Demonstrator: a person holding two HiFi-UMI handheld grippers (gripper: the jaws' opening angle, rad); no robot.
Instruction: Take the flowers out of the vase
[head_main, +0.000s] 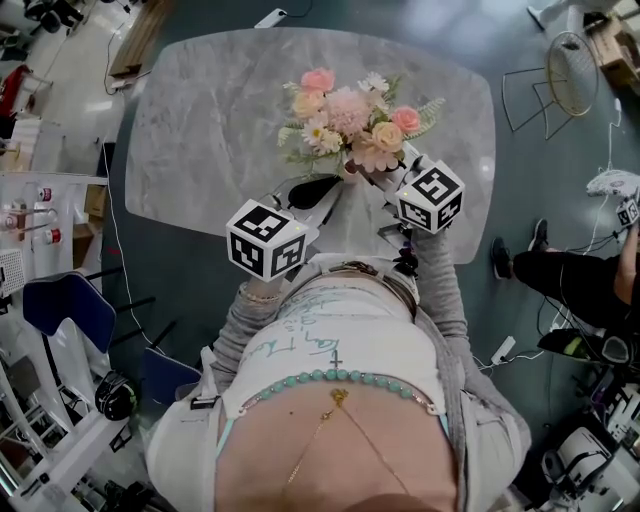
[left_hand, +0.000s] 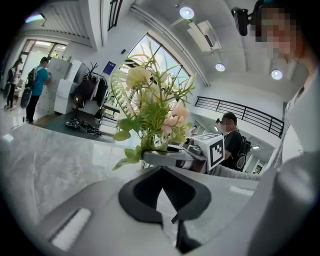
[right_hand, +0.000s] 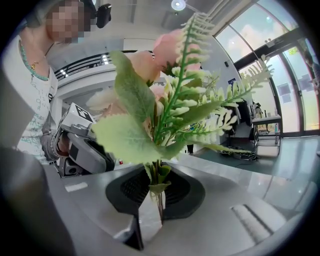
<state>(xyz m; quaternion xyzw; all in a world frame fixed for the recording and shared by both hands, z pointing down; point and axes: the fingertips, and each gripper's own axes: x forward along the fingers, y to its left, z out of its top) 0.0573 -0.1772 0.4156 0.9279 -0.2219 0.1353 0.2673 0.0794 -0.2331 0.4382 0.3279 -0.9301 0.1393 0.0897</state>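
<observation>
Flowers (head_main: 350, 115) stand pinched by the stems in near-level right fingers (right_hand: 187, 192); left fingers (left_hand: 135, 197) closed, empty.

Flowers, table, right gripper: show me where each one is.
flowers (head_main: 348, 110): head view, the big pink middle bloom.
table (head_main: 200, 130): head view, bare top left of the flowers.
right gripper (right_hand: 156, 192): right gripper view, midway between its jaws.

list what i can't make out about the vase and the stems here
- Vase: seen in no view; in the head view the flowers and the right gripper cover where it would stand.
- Lower ends of the stems: in the left gripper view the right gripper crosses them; in its own view its jaws hide them.
- Whether the stems are out: unclear.
</observation>
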